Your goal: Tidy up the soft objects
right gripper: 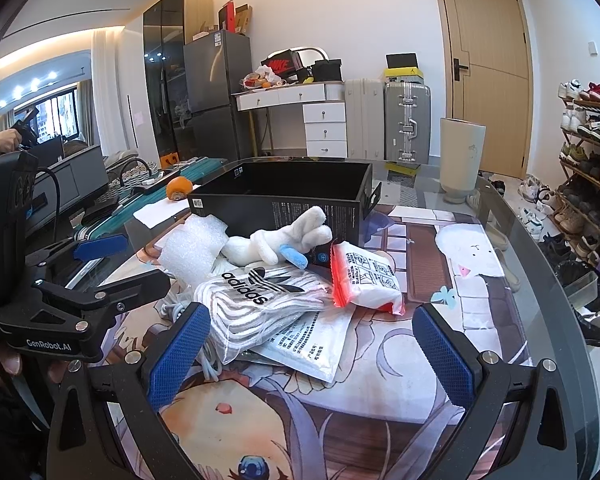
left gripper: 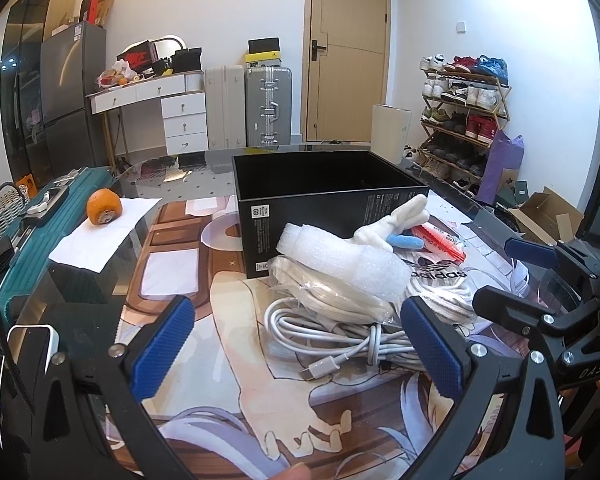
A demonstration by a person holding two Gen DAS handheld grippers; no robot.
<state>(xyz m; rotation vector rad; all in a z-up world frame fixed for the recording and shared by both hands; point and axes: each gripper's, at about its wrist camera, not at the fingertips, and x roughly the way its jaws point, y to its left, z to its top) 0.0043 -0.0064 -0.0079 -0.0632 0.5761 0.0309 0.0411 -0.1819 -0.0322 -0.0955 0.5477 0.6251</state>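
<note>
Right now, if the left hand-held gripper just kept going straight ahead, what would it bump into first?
Probably the coiled white cable lying between its open fingers, with the foam roll on the pile just behind it. The black box stands further back. Depth is hard to judge through the fisheye lens.

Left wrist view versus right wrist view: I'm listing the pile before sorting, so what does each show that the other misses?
Only the left wrist view shows the coiled white cable with its plug end, in front of the pile between the open left tool.

Only the right wrist view shows the flat printed packet under the pile, and the adidas socks pack in full.

Both show the black box, white plush toy, foam wrap, red-edged packet and orange. The right tool is open too.
</note>
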